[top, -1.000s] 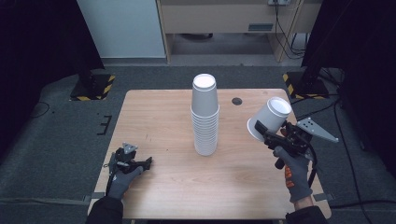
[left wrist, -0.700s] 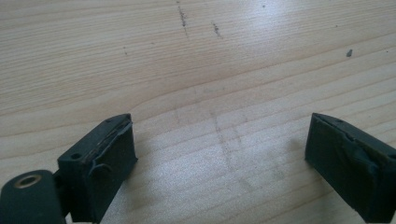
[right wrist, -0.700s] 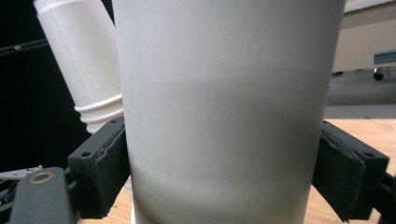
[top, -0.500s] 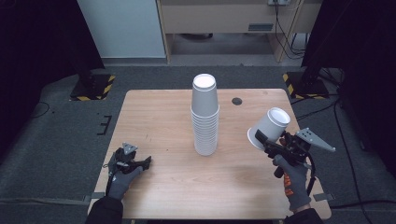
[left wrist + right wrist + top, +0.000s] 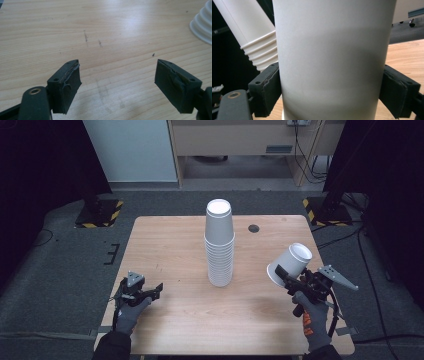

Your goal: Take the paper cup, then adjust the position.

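Cup stack (image 5: 219,245) stands mid-table (image 5: 165,240); right of it the single cup (image 5: 290,264) hangs tilted in the right gripper (image 5: 281,271); left gripper (image 5: 159,289) sits near-left

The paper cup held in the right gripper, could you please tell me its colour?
The paper cup is plain white, without any pattern; the right gripper view shows it best.

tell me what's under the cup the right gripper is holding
The single cup is held tilted in the right gripper, above the bare wooden table, with nothing else seen beneath it. The exact patch below is covered by the cup itself.
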`<state>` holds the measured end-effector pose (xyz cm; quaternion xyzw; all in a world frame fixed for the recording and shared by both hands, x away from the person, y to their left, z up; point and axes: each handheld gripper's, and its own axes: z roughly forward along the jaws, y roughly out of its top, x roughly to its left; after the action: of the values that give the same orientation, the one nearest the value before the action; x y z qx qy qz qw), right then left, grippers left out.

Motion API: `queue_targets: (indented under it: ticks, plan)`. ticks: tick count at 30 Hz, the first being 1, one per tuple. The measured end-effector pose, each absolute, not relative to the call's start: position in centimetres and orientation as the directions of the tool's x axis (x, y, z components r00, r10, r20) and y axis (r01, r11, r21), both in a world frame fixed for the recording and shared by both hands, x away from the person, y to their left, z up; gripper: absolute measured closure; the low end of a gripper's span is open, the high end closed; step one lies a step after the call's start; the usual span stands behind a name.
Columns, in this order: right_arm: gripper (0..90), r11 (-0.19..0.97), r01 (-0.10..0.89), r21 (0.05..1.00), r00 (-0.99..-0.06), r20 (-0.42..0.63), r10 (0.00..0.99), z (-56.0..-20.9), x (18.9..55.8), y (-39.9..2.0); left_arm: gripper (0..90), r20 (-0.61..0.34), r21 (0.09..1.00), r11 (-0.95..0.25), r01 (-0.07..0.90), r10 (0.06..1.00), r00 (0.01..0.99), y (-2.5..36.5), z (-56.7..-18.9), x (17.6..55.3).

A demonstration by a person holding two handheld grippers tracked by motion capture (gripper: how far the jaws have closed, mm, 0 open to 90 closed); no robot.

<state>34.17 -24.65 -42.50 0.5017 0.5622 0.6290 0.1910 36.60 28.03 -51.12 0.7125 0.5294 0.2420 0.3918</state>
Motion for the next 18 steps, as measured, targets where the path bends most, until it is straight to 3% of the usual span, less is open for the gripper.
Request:
queue_targets:
  ticks: [18]
  plan:
    - [14.7, -0.417, 0.356, 0.836, -0.389, 0.538, 0.748, -43.3, 33.9, -25.0, 22.3, -0.132, 0.912, -0.057, 0.406, 0.897, 0.423, 24.7, -48.0, 34.6]
